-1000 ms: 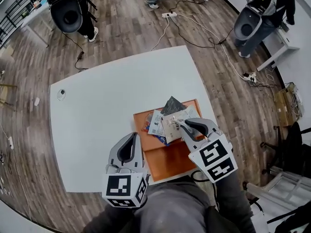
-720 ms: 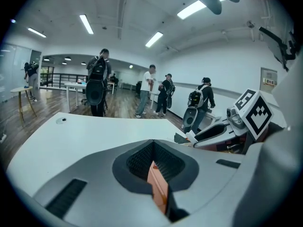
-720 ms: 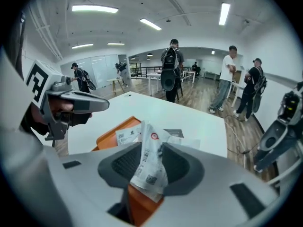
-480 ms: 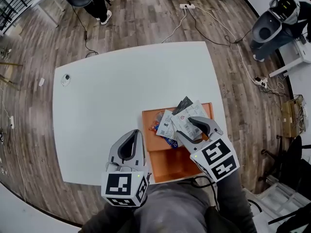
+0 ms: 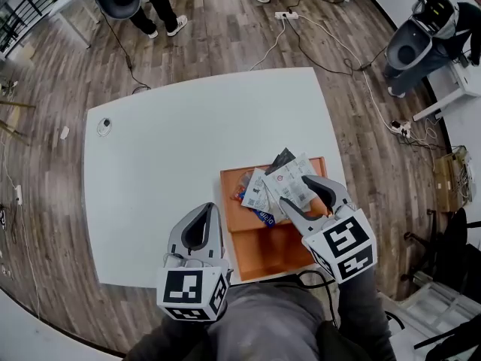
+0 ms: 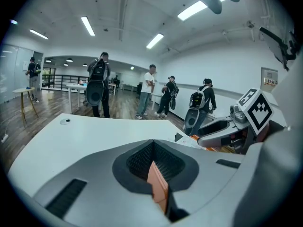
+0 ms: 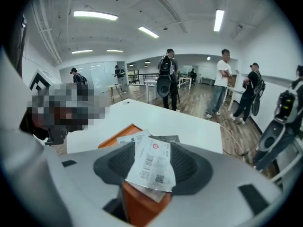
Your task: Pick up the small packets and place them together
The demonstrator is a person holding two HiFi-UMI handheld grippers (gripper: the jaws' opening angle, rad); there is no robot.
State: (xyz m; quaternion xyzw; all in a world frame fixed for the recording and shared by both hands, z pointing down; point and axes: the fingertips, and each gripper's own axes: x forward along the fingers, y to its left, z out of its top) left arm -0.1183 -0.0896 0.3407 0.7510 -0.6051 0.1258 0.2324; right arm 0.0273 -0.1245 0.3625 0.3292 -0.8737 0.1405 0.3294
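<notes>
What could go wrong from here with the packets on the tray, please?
1. The right claw has just been opening, and a white packet lies between its jaws. Pulling back might drag it along.
2. The dark packet sits at the tray's far rim, so a nudge could tip it onto the table.

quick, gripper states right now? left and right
Left gripper: shut, nothing in it.
Right gripper: open, jaws have just been opening; white packet lies between them, not gripped.
</notes>
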